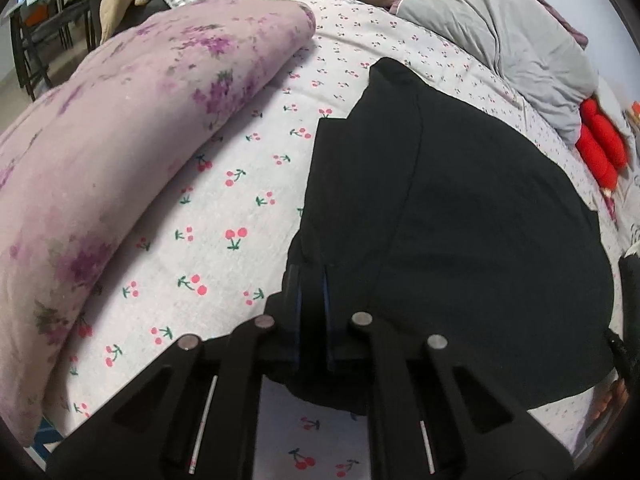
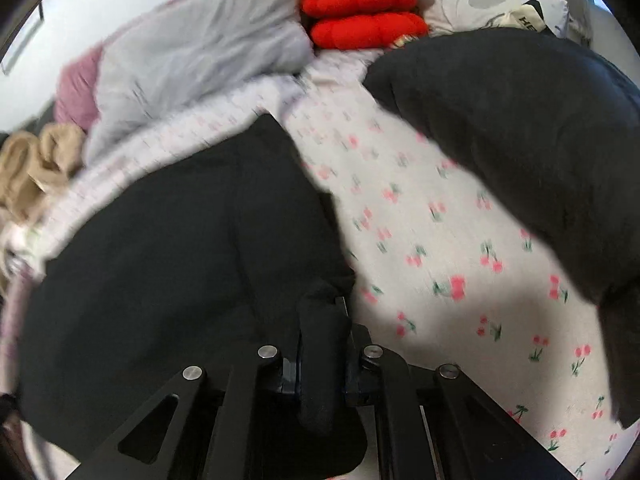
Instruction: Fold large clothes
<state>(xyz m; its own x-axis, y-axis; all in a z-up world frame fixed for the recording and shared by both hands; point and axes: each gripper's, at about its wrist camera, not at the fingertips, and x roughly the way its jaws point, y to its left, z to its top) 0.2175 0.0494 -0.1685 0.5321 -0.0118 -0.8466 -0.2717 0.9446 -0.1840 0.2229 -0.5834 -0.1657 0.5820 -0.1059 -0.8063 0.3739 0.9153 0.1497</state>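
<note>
Cherry-print bedsheet (image 1: 224, 208) | black garment (image 1: 460, 220) pinched by left gripper (image 1: 311, 280), right gripper (image 2: 320, 320) jaws

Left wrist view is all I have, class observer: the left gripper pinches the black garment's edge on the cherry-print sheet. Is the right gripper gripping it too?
Observer: Yes. The right gripper is shut on a bunched fold of the black garment.
Operator: What lies to the right of the garment?
Observer: A second dark garment, lying apart on the cherry-print sheet.
Operator: Anything behind that one?
Observer: A white pillow with grey printing, beside the red cushions.
</note>
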